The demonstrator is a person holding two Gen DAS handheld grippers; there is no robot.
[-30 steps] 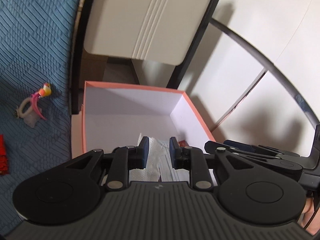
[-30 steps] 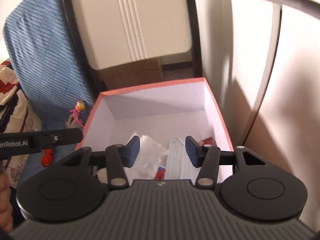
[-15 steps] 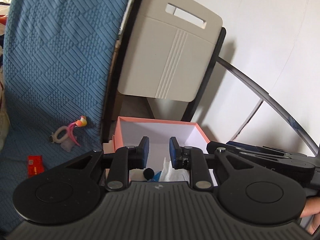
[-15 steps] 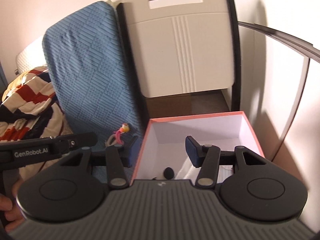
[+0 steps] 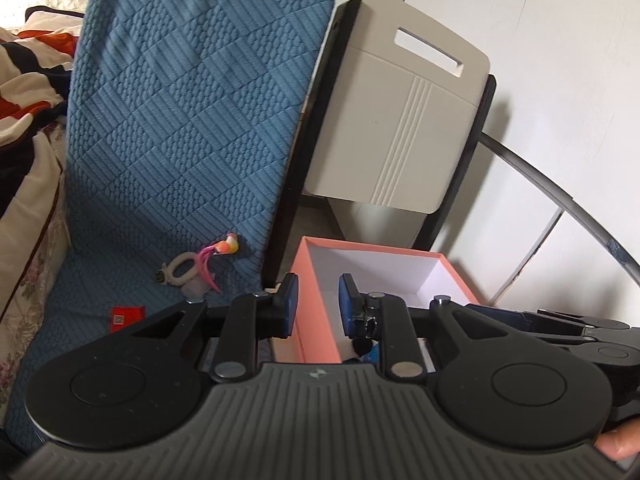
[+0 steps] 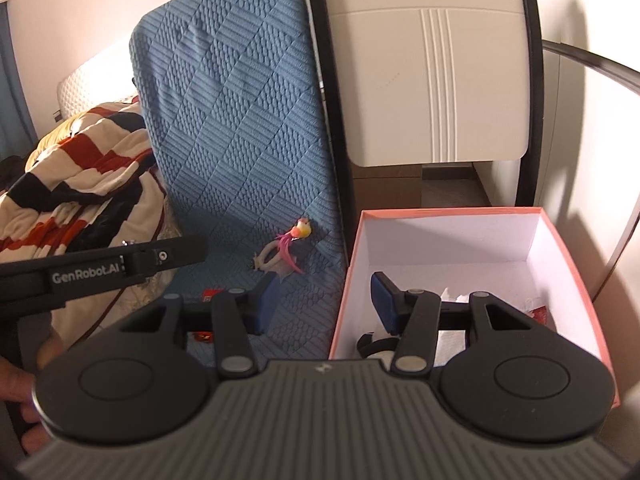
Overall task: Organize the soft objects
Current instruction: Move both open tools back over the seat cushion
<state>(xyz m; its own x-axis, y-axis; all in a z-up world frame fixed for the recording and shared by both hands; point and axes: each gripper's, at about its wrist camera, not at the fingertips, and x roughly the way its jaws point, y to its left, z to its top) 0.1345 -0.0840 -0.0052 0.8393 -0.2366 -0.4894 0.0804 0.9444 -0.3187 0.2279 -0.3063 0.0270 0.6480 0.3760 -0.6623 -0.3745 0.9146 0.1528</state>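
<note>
Your widest surface is the blue quilted cushion cover (image 6: 240,128), draped over a seat and its backrest; beside its left edge lies a red, white and navy striped blanket (image 6: 80,160). To the right of the cover's right edge stands a cream plastic panel with a slot handle (image 6: 432,72), set in a black frame.

Below that panel you have the pink-rimmed cardboard box with white inner walls (image 6: 560,264), standing just beside the cover's right edge. Inside it, near the front, you can see white crumpled soft material (image 6: 454,294), a small red piece (image 6: 538,314) against the right wall and a black-and-white item (image 6: 374,344) partly hidden behind your gripper; what these are exactly cannot be told.

Your left gripper (image 5: 318,306) hangs over the box's left wall, its blue pads standing a narrow gap apart with nothing between them. Your right gripper (image 6: 322,304) is spread wider, one finger over the cover and the other over the box interior, also empty.

On the seat part of the cover, near its right edge, lies a whitish ring-shaped soft toy with pink strands and a yellow-orange head (image 5: 200,268). Nearer the front edge lies a small flat red packet (image 5: 126,316), apart from the toy.
</note>
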